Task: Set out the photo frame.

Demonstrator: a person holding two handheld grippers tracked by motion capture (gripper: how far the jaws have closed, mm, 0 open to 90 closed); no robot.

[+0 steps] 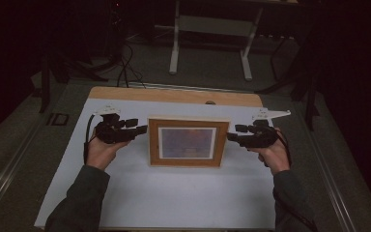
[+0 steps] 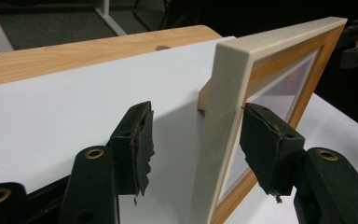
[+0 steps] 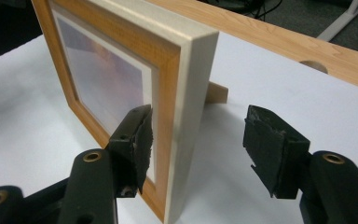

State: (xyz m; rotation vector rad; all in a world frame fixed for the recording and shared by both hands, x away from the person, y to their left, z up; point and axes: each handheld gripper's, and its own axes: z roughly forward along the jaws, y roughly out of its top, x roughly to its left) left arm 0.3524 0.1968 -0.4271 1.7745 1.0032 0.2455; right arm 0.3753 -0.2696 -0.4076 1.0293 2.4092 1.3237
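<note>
White sheeting covers the tabletop [image 1: 174,193], and on it a wooden picture frame [image 1: 189,142] stands upright on its rear prop between the left tongs [image 1: 141,129] and right tongs [image 1: 232,137]. Both tongs stand wide, each straddling one side edge of the frame with its pads off the wood, so I judge this a release or pre-grasp step; the next move calls for either closing both evenly or backing straight off without tipping it. Dim light blurs the frame's picture, and the prop [image 3: 216,93] is mostly hidden.

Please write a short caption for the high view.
Picture frame standing on the white table, open left gripper and right gripper flanking it.
</note>
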